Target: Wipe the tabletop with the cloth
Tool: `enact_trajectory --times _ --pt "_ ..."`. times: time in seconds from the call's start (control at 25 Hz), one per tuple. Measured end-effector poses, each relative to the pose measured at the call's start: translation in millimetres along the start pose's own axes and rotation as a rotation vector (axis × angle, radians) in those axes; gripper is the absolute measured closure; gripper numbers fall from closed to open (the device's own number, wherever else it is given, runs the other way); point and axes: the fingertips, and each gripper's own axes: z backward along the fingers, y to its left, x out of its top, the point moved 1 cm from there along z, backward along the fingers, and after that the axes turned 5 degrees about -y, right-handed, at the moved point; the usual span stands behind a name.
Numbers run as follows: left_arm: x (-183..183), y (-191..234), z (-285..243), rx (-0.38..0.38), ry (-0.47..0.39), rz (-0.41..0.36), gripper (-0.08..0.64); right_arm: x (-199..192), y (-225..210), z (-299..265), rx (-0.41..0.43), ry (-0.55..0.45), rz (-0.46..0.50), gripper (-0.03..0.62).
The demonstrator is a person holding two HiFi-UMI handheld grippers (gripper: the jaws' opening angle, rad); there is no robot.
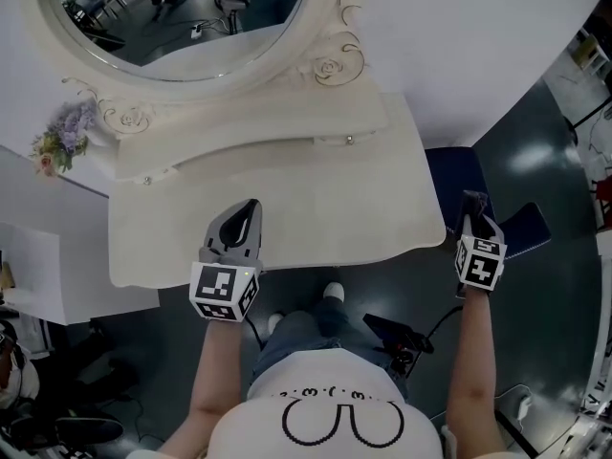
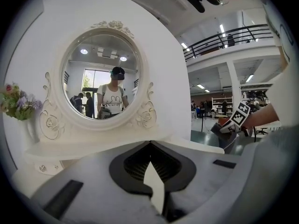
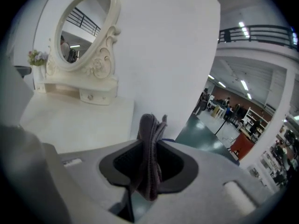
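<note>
A white dressing table [image 1: 325, 204] with a bare top stands in front of me. My left gripper [image 1: 251, 208] hovers over the top near its front edge, left of centre. Its jaws [image 2: 150, 146] are shut with nothing between them, pointing at the mirror. My right gripper [image 1: 473, 205] is off the table's right edge, above the floor. It is shut on a dark grey cloth [image 3: 150, 143], which stands bunched between the jaws and sticks up past them. The cloth [image 1: 473, 199] shows only as a dark tuft in the head view. The tabletop [image 3: 70, 120] lies to that gripper's left.
An oval mirror [image 1: 182, 8] in an ornate frame rises at the table's back over a low drawer shelf [image 1: 249, 142]. Flowers [image 1: 62, 142] stand at the back left. A dark blue seat [image 1: 457, 175] sits right of the table. A black device with cable [image 1: 397, 333] lies on the floor.
</note>
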Motion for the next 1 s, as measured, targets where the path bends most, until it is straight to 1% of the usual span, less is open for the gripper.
enact_trajectory --times 0.12,0.28,0.4,0.52,0.64,0.8,1.0 --pt "3 5 10 -0.002 -0.015 -0.006 0.563 31 7 29 -0.007 -0.126 -0.025 0.503" --pt "9 14 29 -0.015 -0.035 -0.018 0.563 69 38 72 0.021 -0.282 -0.027 0.503" --pt "18 24 48 -0.016 -0.055 -0.018 0.563 92 73 104 0.040 -0.368 -0.032 0.503" --pt "32 35 68 -0.021 -0.095 -0.027 0.563 117 116 137 0.095 -0.458 -0.022 0.503" --pt "45 47 87 -0.030 -0.125 -0.068 0.563 142 160 169 0.153 -0.552 0.002 0.503" --pt "67 60 114 -0.037 -0.165 -0.148 0.563 172 209 207 0.191 -0.641 0.017 0.503" --pt "91 85 156 0.016 -0.241 -0.192 0.563 188 264 239 0.244 -0.682 0.049 0.503"
